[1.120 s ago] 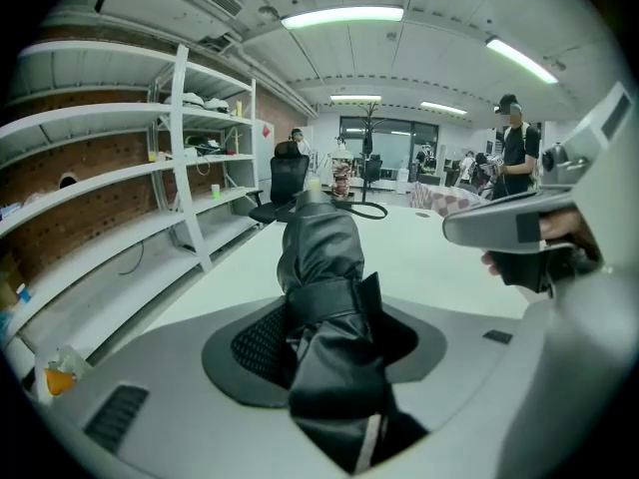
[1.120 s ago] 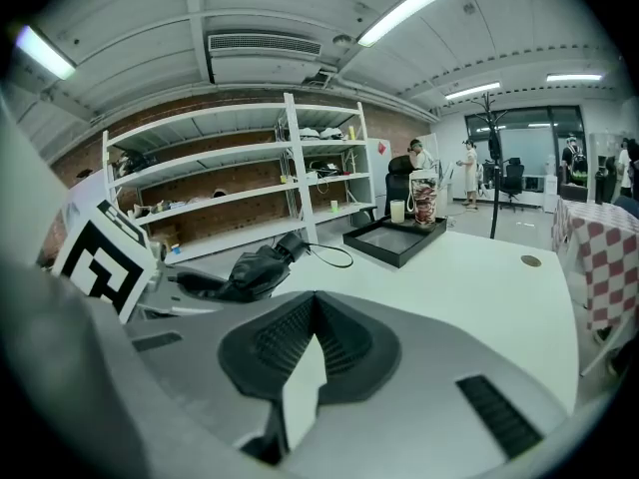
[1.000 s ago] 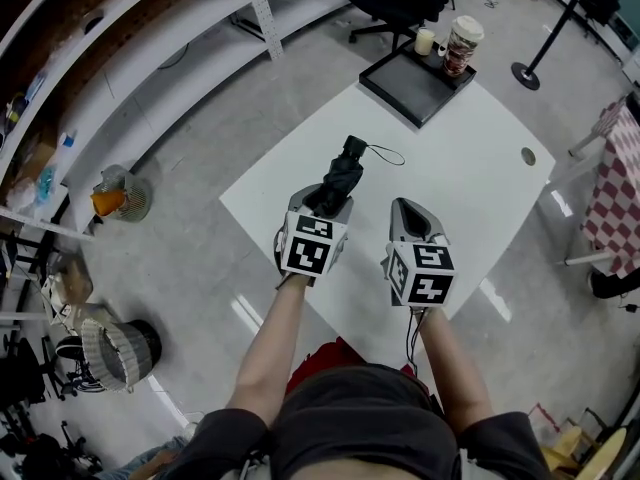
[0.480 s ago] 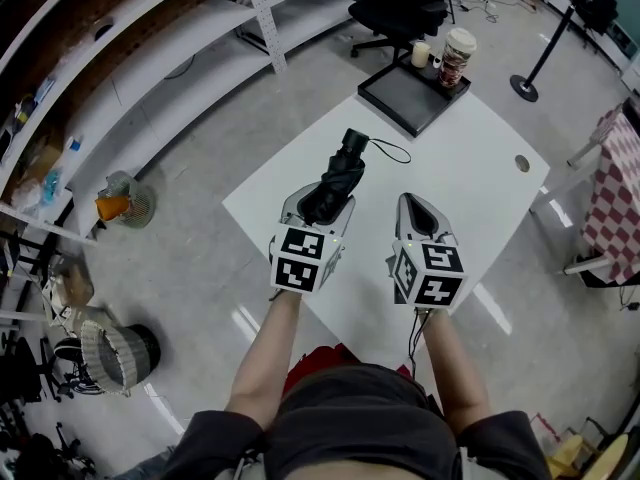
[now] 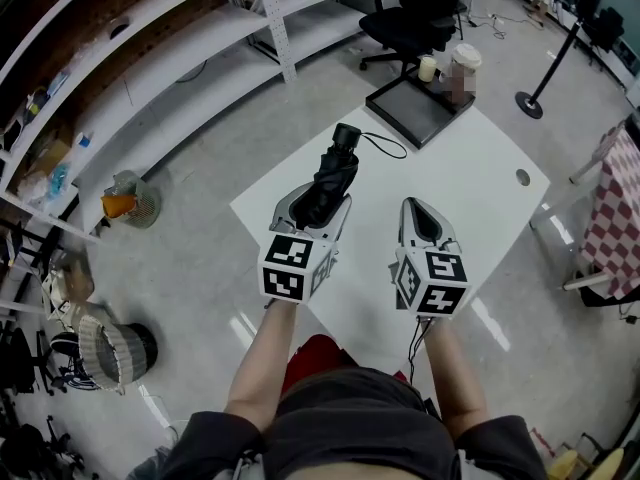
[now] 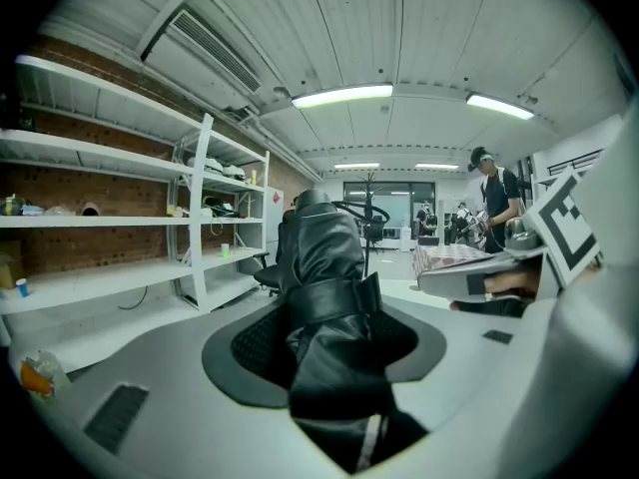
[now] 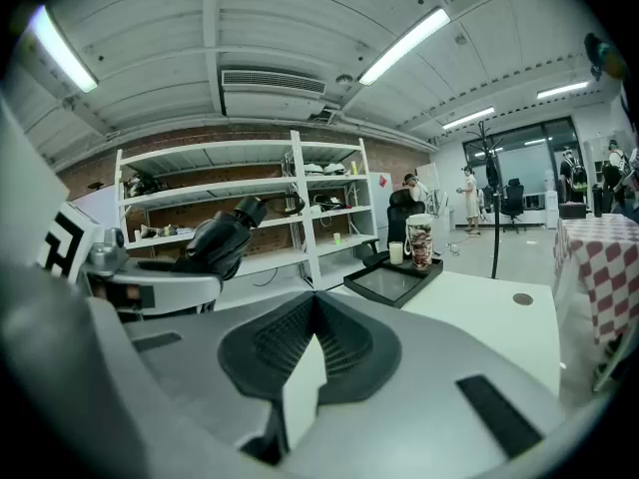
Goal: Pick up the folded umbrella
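Observation:
The folded black umbrella [image 5: 336,174] hangs above the white table [image 5: 480,183], its handle end and wrist cord pointing away from me. My left gripper [image 5: 321,197] is shut on its fabric body. In the left gripper view the umbrella [image 6: 321,287] fills the gap between the pads, strap band across it. My right gripper [image 5: 416,208] hovers beside it to the right, shut with nothing in it; its pads meet [image 7: 316,305]. From the right gripper view the umbrella [image 7: 216,241] shows at the left.
A black tray [image 5: 412,110] with a paper cup [image 5: 463,66] and a small cup [image 5: 428,68] sits on the table's far corner. An office chair [image 5: 420,8] stands beyond. White shelving [image 5: 150,38] runs along the left; a checked cloth [image 5: 618,203] is at the right.
Both grippers have risen. The left one has carried the umbrella up off the table, and the right one has stayed shut alongside.

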`<state>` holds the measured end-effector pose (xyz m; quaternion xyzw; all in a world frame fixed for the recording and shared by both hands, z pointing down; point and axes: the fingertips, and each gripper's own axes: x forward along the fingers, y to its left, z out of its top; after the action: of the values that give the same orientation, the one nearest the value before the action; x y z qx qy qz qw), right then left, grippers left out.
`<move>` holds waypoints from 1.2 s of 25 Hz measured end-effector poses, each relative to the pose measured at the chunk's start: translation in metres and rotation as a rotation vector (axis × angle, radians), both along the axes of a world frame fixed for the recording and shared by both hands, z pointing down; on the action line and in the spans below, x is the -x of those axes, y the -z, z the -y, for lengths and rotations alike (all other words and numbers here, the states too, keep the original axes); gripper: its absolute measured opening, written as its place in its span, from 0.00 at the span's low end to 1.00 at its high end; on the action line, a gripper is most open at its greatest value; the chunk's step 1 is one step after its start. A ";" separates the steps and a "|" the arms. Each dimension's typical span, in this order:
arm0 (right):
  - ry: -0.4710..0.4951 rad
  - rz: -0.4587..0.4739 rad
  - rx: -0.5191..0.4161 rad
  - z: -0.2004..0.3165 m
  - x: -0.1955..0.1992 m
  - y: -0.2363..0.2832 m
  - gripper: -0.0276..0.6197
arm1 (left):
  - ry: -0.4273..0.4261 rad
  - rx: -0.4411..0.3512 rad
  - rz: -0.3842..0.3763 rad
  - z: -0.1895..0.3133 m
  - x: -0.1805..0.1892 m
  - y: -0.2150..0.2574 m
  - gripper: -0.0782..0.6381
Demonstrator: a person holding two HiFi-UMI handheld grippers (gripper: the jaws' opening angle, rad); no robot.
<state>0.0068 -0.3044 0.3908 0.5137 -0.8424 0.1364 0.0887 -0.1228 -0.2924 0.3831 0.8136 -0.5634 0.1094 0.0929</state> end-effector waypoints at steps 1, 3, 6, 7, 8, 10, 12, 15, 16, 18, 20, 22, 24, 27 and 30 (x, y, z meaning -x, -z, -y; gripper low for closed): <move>0.003 0.001 -0.006 -0.001 0.000 0.003 0.07 | 0.004 -0.008 -0.006 -0.001 0.001 0.004 0.42; 0.006 0.005 -0.016 -0.002 0.000 0.008 0.07 | 0.012 -0.023 -0.017 -0.002 0.003 0.011 0.42; 0.009 0.011 -0.027 -0.005 0.004 0.016 0.07 | 0.022 -0.047 -0.034 -0.005 0.009 0.024 0.42; 0.011 0.012 -0.031 -0.007 0.005 0.018 0.07 | 0.025 -0.058 -0.038 -0.007 0.010 0.028 0.42; 0.012 0.013 -0.036 -0.009 0.005 0.020 0.07 | 0.027 -0.069 -0.042 -0.009 0.011 0.032 0.42; 0.013 0.012 -0.047 -0.012 0.005 0.025 0.07 | 0.029 -0.094 -0.048 -0.012 0.013 0.040 0.42; 0.012 0.012 -0.059 -0.016 0.004 0.029 0.07 | 0.030 -0.118 -0.054 -0.016 0.014 0.048 0.42; 0.007 0.015 -0.070 -0.020 0.001 0.034 0.07 | 0.027 -0.153 -0.065 -0.021 0.014 0.059 0.42; 0.003 0.016 -0.073 -0.022 0.000 0.036 0.07 | 0.024 -0.164 -0.067 -0.022 0.015 0.063 0.42; -0.004 0.019 -0.082 -0.025 0.004 0.041 0.07 | 0.014 -0.187 -0.069 -0.026 0.019 0.070 0.42; -0.010 0.021 -0.092 -0.028 0.010 0.047 0.07 | 0.001 -0.211 -0.063 -0.031 0.025 0.076 0.42; -0.017 0.025 -0.106 -0.031 0.015 0.054 0.07 | -0.011 -0.232 -0.050 -0.035 0.029 0.080 0.42; -0.026 0.028 -0.120 -0.034 0.018 0.061 0.07 | -0.024 -0.250 -0.045 -0.039 0.033 0.083 0.42; -0.037 0.024 -0.144 -0.042 0.027 0.070 0.07 | -0.038 -0.271 -0.054 -0.045 0.044 0.088 0.42; -0.054 0.019 -0.165 -0.049 0.034 0.077 0.07 | -0.048 -0.284 -0.068 -0.050 0.054 0.091 0.42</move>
<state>-0.0271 -0.2551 0.3136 0.5406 -0.8374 0.0736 0.0345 -0.1771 -0.2428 0.2917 0.8350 -0.5502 0.0032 -0.0070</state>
